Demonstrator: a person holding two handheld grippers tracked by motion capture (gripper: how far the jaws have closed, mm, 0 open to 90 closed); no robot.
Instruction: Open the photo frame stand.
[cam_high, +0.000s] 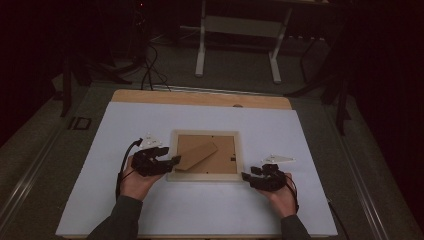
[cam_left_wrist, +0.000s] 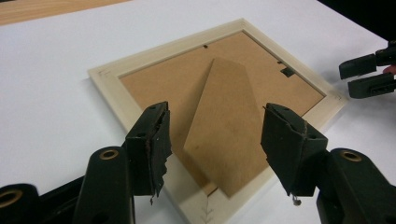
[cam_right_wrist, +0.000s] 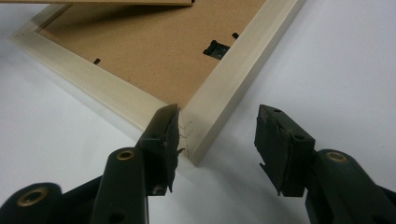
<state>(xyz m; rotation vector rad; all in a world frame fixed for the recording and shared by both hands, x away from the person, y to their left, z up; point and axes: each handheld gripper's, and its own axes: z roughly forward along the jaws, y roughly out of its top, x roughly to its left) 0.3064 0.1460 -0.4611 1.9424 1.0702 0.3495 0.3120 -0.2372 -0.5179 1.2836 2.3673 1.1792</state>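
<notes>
Left gripper view: left gripper (cam_left_wrist: 215, 140) gapes, seemingly untouching, over frame (cam_left_wrist: 140, 60).

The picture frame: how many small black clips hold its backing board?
3 show on the picture frame: one clip on a far edge, one on the near edge, a larger one on the right side. The stand may hide others.

No legible text, labels, brands or numbers anywhere. Picture frame (cam_high: 205, 176) back: bare wood rim and plain brown board, unmarked. Small black hanger clip (cam_right_wrist: 215, 48): no lettering visible. White table cover (cam_high: 150, 210): blank.
</notes>
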